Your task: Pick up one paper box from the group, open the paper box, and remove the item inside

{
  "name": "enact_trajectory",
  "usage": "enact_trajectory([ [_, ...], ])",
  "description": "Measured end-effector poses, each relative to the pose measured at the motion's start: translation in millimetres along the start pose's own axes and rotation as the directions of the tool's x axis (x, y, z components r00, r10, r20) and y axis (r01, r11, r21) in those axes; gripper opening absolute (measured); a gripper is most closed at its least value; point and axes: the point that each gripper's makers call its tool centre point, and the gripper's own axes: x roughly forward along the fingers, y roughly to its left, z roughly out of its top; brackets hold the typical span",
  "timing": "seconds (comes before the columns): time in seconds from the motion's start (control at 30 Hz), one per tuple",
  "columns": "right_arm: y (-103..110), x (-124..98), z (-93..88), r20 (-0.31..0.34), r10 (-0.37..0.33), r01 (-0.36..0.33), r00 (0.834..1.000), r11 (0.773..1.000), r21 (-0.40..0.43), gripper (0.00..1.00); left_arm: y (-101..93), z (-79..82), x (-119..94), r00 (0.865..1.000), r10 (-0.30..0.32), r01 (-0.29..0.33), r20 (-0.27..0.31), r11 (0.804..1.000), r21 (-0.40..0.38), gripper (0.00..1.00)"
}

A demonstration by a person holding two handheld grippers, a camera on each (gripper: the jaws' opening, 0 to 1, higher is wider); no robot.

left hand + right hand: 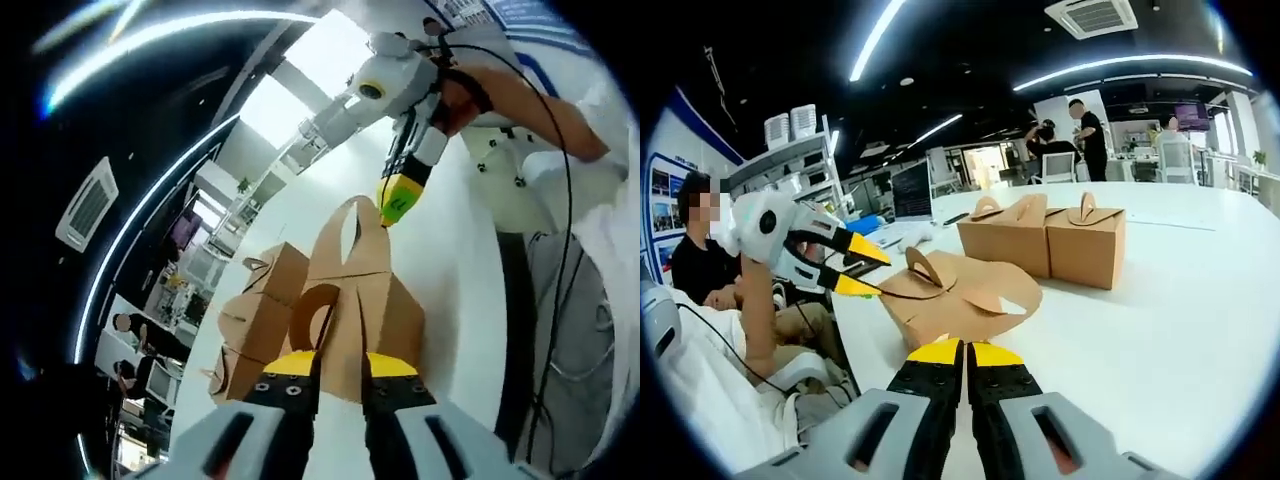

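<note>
A brown paper box (365, 300) lies on the white table (455, 300), its top flaps and handle spread apart. My left gripper (340, 366) is shut on the box's near edge, with cardboard filling the narrow gap between its yellow tips. My right gripper (397, 203) reaches in from above, shut on the top of the handle flap. In the right gripper view the same box (960, 290) sits just ahead of my right gripper (965, 350), whose tips pinch the rim of a flap. My left gripper (878, 277) holds the box's far left edge.
Two closed paper boxes (1050, 240) with loop handles stand side by side further back on the table (1160, 330); they also appear as boxes (260, 310) left of the held one. A person's arm (760, 320) and a cable run along the table's left edge. People (1085, 130) stand far behind.
</note>
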Motion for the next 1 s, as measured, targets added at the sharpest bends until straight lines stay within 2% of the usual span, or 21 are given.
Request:
enact_trajectory([
  [0.17, 0, 0, 1.9, 0.004, -0.001, 0.001, 1.000, 1.000, -0.002, 0.04, -1.9, 0.6, 5, 0.998, -0.040, 0.040, -0.042, 0.999, 0.005, 0.14],
  [0.3, 2, 0, 1.6, 0.003, 0.003, -0.003, 1.000, 1.000, -0.006, 0.04, -3.3, -4.0, 13, 0.995, -0.054, 0.054, -0.079, 0.998, -0.011, 0.04],
  [0.4, 2, 1, 0.6, 0.001, 0.004, -0.004, 1.000, 1.000, -0.004, 0.04, -0.2, -4.4, 12, 0.996, -0.036, 0.035, -0.081, 0.999, -0.017, 0.06],
  [0.53, 1, 2, 0.0, -0.004, 0.005, -0.005, 1.000, 1.000, -0.004, 0.04, 8.2, -3.6, 11, 0.996, -0.001, 0.002, -0.085, 1.000, 0.007, 0.15],
  [0.73, 2, 1, 0.9, 0.000, 0.008, -0.008, 1.000, 1.000, -0.003, 0.04, 9.8, -5.3, 14, 0.995, -0.025, 0.023, -0.100, 1.000, -0.016, 0.15],
  [0.87, 4, 2, 0.1, -0.003, 0.015, -0.015, 1.000, 1.000, -0.004, 0.04, 4.7, -7.7, 18, 0.993, -0.040, 0.038, -0.109, 0.999, -0.018, 0.04],
  [1.0, 4, 2, 0.3, -0.001, 0.019, -0.019, 1.000, 1.000, 0.002, 0.04, 12.4, -8.2, 21, 0.995, -0.001, -0.003, -0.096, 0.999, -0.049, 0.04],
])
